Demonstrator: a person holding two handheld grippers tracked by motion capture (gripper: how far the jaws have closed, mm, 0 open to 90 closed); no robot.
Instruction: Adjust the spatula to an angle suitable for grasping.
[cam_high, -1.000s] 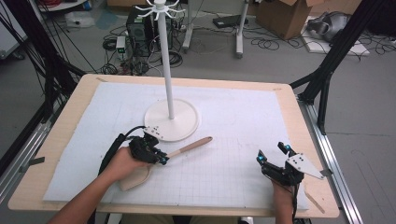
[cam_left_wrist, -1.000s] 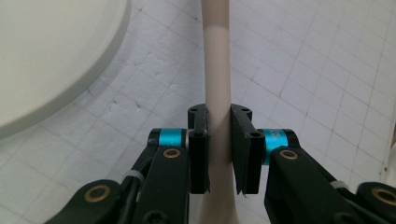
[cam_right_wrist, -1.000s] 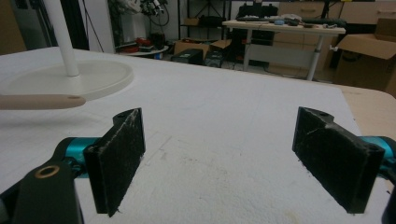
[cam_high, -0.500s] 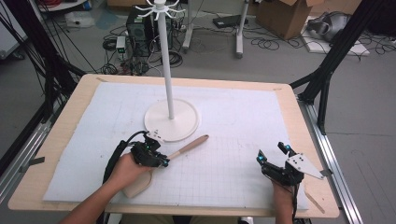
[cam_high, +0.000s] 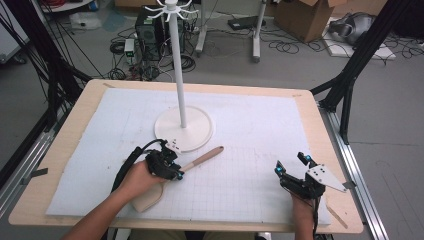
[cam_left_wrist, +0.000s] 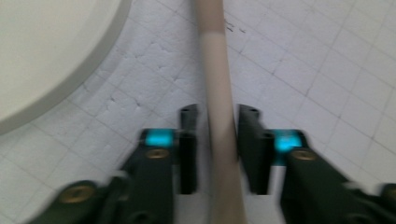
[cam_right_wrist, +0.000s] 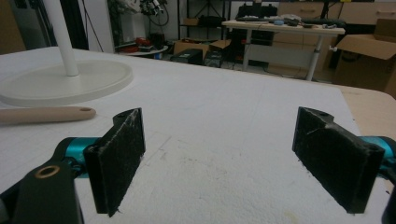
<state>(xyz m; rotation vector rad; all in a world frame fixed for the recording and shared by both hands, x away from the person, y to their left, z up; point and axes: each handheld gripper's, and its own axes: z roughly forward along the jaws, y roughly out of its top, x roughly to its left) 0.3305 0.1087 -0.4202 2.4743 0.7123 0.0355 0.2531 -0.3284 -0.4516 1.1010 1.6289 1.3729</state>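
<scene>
Left gripper straddles the handle of the wooden spatula, its jaws narrowed to either side of the shaft with a sliver of gap, while the right gripper rests with jaws spread wide on the mat toward five o'clock. That spatula lies flat at about six o'clock from the white stand base, handle pointing toward two o'clock. It looks light, stiff and smooth; I'd grip mid-handle, near the blade, so it doesn't pivot.
</scene>
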